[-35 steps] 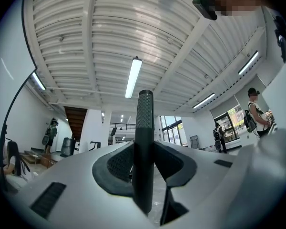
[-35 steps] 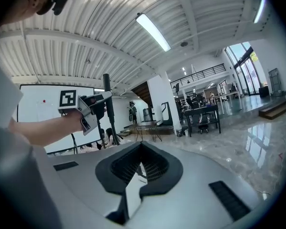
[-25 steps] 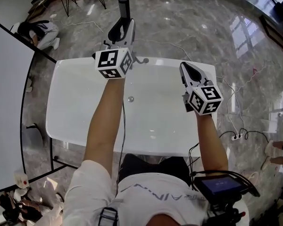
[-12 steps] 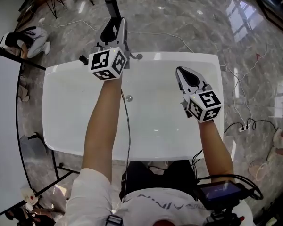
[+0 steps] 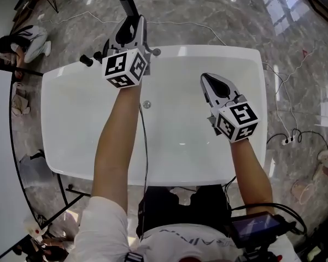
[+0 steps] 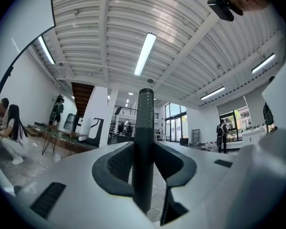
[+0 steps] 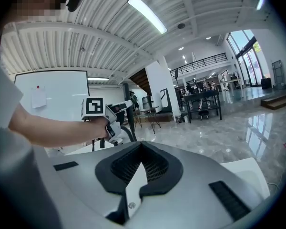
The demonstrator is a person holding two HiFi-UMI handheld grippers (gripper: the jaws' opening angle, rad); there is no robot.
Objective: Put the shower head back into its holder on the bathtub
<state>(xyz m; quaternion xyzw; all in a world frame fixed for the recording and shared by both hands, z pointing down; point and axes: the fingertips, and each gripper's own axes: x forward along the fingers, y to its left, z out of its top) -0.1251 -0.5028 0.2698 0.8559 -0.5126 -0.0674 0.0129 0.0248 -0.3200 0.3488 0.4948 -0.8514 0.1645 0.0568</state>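
Note:
My left gripper (image 5: 132, 30) is shut on the black shower head (image 5: 127, 2), a slim dark wand that sticks out past the jaws above the tub's far rim. In the left gripper view the wand (image 6: 144, 128) stands upright, clamped between the dark pads. Two black fittings (image 5: 87, 60) and a chrome piece (image 5: 156, 52) sit on the far rim of the white bathtub (image 5: 60, 146), just left and right of that gripper. My right gripper (image 5: 209, 83) hangs over the tub's right half, jaws shut and empty (image 7: 141, 149).
A drain (image 5: 147, 104) lies in the tub floor. A person crouches on the marble floor at far left (image 5: 27, 40). Cables and a power strip (image 5: 288, 141) lie on the floor to the right. A black stand (image 5: 22, 146) curves along the left side.
Both grippers have sunk toward the tub; the left one with the shower head now sits low by the far rim's fittings. The grips have not changed.

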